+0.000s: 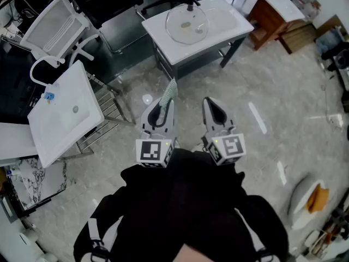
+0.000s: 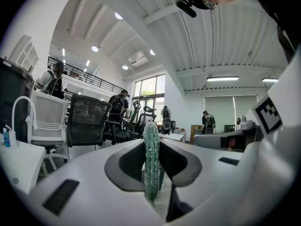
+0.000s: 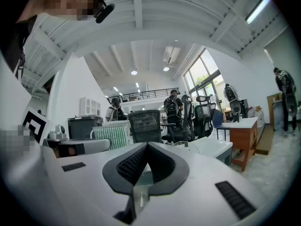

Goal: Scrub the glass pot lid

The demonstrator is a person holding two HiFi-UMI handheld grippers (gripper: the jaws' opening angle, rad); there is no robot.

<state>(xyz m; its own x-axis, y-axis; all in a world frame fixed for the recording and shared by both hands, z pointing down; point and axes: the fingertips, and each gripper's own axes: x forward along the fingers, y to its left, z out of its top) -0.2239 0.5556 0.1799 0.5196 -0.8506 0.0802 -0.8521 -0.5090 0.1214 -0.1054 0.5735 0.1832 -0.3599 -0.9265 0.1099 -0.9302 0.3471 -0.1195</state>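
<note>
We hold both grippers low in front of the body, above the floor (image 1: 272, 91) and well short of the work. The left gripper (image 1: 162, 109) has its fingers (image 2: 126, 166) clamped on a green scrub pad (image 2: 151, 154). The pad stands upright between them, edge-on in the left gripper view, and sticks out past the fingertips. In the head view the pad (image 1: 170, 91) points toward the white counter (image 1: 232, 22) ahead. In the right gripper view its flat side shows off to the left (image 3: 110, 136).

The right gripper (image 1: 210, 103) sits just beside the left one, level with it. Its fingers (image 3: 132, 164) are closed tip to tip, with nothing between them.

The glass lid (image 1: 187, 24) lies flat on the white counter, around the middle of the top. It is well apart from both grippers and neither touches it.

A second white sink top (image 1: 60, 125) with a curved tap sits to the left on a metal frame, and a white mesh chair (image 1: 49, 26) is behind it. People with backpacks (image 3: 171, 105) stand by office chairs in the background of both gripper views.
</note>
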